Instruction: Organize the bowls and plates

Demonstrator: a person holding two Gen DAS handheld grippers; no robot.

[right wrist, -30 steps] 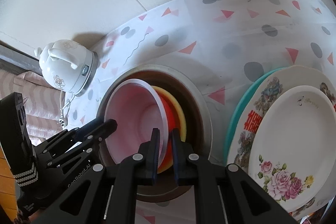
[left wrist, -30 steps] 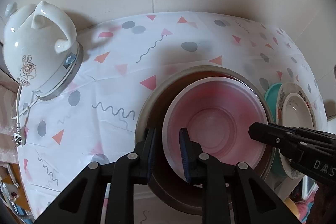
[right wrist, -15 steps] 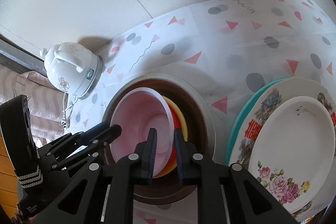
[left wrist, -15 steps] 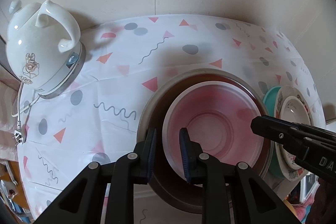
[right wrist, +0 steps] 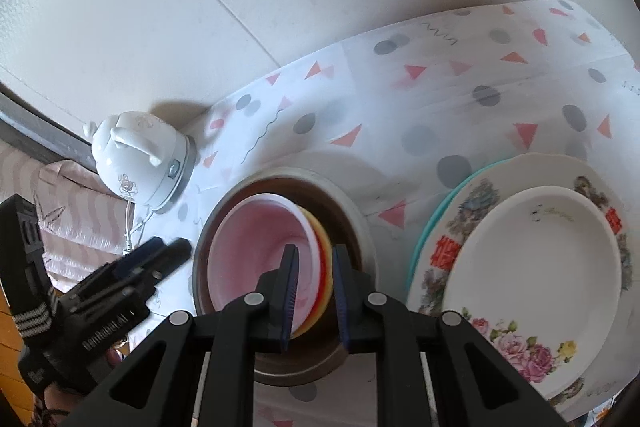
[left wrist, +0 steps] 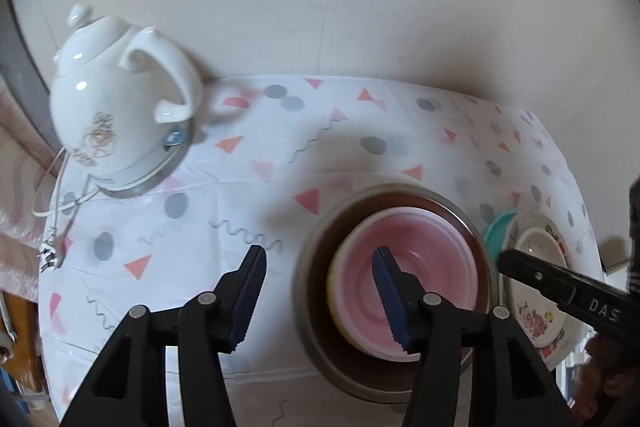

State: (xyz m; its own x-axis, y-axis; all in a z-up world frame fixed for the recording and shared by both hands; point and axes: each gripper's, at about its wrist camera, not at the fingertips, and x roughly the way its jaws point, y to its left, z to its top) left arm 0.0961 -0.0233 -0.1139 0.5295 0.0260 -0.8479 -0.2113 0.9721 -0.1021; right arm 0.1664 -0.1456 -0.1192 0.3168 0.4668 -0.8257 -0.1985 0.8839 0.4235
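Observation:
A pink bowl (left wrist: pixel 420 267) (right wrist: pixel 260 247) sits nested on a red bowl (right wrist: pixel 318 291) and a yellow bowl (left wrist: pixel 334 291) inside a large steel bowl (left wrist: pixel 304 307) (right wrist: pixel 360 215). My left gripper (left wrist: pixel 319 255) hovers over the steel bowl's left rim. Its jaws are opening wide, with one finger over the pink bowl, the other over the cloth, and no pad touching anything. My right gripper (right wrist: pixel 315 253) hangs over the bowls' right rims with a narrow gap between its pads, pressing on nothing. The right gripper (left wrist: pixel 504 259) shows side-on in the left view, and the blurred left gripper (right wrist: pixel 172 251) shows in the right view.
A white plate (right wrist: pixel 532 267) lies on a patterned plate (right wrist: pixel 480 195) and a teal plate (right wrist: pixel 440 219), right of the steel bowl. A white kettle (left wrist: pixel 116 115) (right wrist: pixel 136 155) with a cord stands at the back left by the wall. The patterned tablecloth (left wrist: pixel 280 147) covers the table.
My left jaws have spread wide off the pink bowl's rim, and that hand has lifted and drawn back. My right jaws have parted a little and risen. The pink bowl now rests in the stack.

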